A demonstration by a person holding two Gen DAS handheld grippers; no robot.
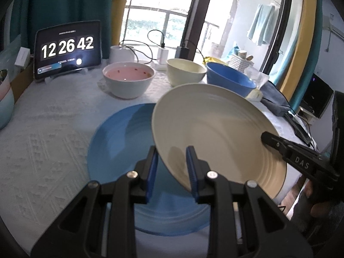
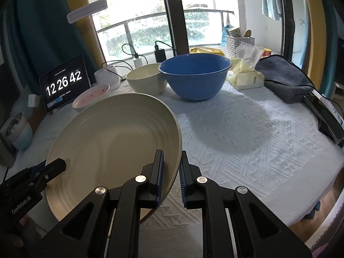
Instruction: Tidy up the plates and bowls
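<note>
A cream plate (image 1: pixel 215 124) hangs tilted above the table, held by both grippers. My left gripper (image 1: pixel 172 169) is shut on its near left rim, one blue pad above and one under the edge. My right gripper (image 2: pixel 171 169) is shut on the opposite rim and shows in the left wrist view as a black tip (image 1: pixel 266 138). The left gripper (image 2: pixel 61 164) shows at the lower left of the cream plate (image 2: pixel 114 142) in the right wrist view. Flat on the cloth, a blue plate (image 1: pixel 120 142) lies partly under the cream one.
Three bowls stand at the back: pink-lined (image 1: pixel 129 79), cream (image 1: pixel 185 73), blue (image 1: pixel 230 81). A tablet clock (image 1: pixel 67 49) leans at the back left and a pastel cup (image 1: pixel 4 103) sits at the left edge. A tissue pack (image 2: pixel 247 73), grey pouch (image 2: pixel 283 77) and phone (image 2: pixel 326 118) lie right.
</note>
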